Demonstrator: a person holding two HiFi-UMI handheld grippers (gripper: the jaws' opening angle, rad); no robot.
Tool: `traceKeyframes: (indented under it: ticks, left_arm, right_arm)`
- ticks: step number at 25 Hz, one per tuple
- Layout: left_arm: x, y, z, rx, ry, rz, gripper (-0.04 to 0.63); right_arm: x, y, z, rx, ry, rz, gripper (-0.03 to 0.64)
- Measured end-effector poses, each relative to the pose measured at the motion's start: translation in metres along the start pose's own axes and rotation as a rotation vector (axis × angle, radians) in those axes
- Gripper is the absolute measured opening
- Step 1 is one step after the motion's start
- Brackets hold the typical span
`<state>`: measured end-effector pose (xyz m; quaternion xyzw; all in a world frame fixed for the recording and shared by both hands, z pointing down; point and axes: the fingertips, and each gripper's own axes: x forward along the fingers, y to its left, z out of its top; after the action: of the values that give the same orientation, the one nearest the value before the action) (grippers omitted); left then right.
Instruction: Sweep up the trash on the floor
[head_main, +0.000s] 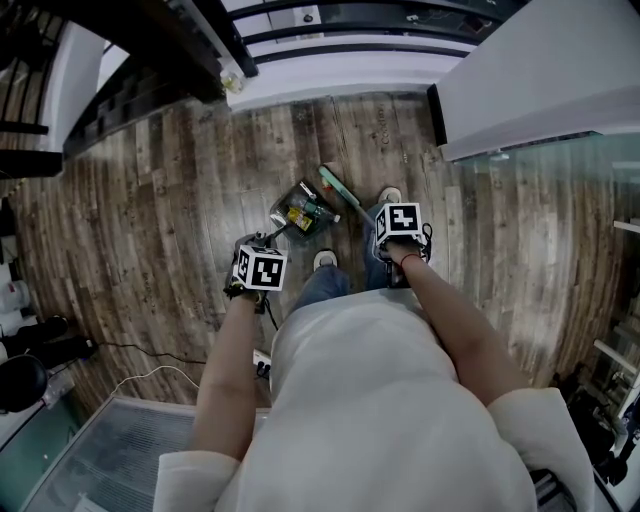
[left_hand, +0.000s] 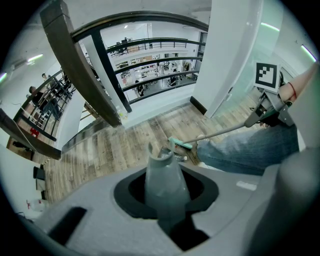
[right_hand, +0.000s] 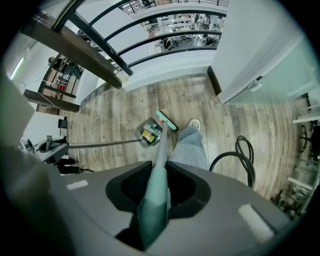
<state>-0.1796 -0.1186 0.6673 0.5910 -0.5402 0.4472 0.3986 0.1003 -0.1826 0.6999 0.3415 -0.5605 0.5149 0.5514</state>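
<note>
Grey jaws of the left gripper (left_hand: 165, 192) are clenched on the grey dustpan handle (left_hand: 162, 172). The right gripper (right_hand: 154, 197) grasps the teal broom handle (right_hand: 159, 155) in the same way. Both handles slant down to the wooden floor (head_main: 150, 220). There the dustpan (head_main: 279, 211) sits just ahead of the person's shoes (head_main: 325, 260), with trash (head_main: 300, 214) lying inside it. The teal broom head (head_main: 335, 186) rests just beside the pan's right side, toward the floor's far edge.
</note>
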Motion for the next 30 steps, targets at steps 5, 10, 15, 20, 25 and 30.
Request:
traceKeyframes:
  ticks: [5,10,15,20,25,30]
  left_arm:
    - [0.001,-0.002,-0.001,0.0,-0.002,0.0,0.094]
    - [0.001,-0.002,-0.002,0.0,-0.002,0.001,0.094]
    - [0.001,-0.002,-0.002,0.001,-0.002,-0.001,0.094]
    - [0.002,-0.001,-0.002,0.002,-0.002,-0.001,0.094]
    - [0.001,0.0,0.0,0.002,-0.004,-0.002,0.094]
    - [0.001,0.0,-0.001,0.003,-0.001,0.0,0.094]
  right_arm:
    - [0.003,0.005,-0.006,0.019,0.016,0.026,0.097]
    - [0.006,0.011,-0.015,0.028,0.033,0.053,0.097]
    - [0.007,0.016,-0.02,0.004,0.044,0.054,0.097]
    - [0.008,0.02,-0.025,-0.025,0.057,0.059,0.097]
    - [0.006,0.023,-0.028,-0.057,0.054,0.05,0.097]
    - [0.003,0.03,-0.035,-0.109,0.054,0.047,0.097]
